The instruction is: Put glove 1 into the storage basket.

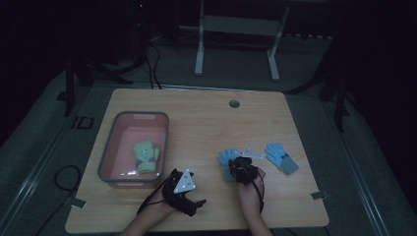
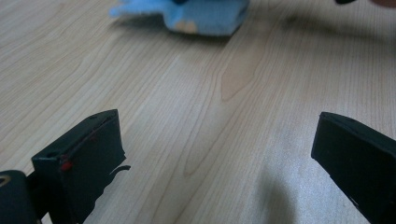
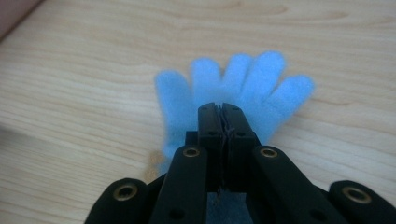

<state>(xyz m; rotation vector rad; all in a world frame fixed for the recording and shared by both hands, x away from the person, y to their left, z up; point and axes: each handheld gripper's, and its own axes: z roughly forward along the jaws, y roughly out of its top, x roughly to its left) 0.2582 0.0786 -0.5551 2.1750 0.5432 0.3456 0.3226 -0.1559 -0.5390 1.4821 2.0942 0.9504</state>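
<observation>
Jaws of the right gripper (image 3: 222,112) are pressed together, pad against pad, with no gap between them; whether any fabric is pinched there cannot be told. Their tips sit over the palm of a light blue glove (image 3: 233,93) that lies flat on the wooden table (image 3: 70,93), its five fingers spread and pointing away from the jaws. From above, the same gripper (image 1: 239,164) covers the lower part of this glove (image 1: 226,157), and the person's right hand (image 1: 251,189) grips it from the near edge.

Jaws of the left gripper (image 2: 215,154) stand wide apart above bare wood, nothing between them; the blue glove (image 2: 205,16) shows far ahead at the top of that view. From above, the left gripper (image 1: 184,189) rests near the table's front edge, well apart from the glove, just beside the near right corner of a grey-rimmed pink bin (image 1: 164,142).

A second blue glove (image 1: 281,157) lies to the right of the first, near but not touching. Inside the bin lies a yellow-green glove (image 1: 146,157).
</observation>
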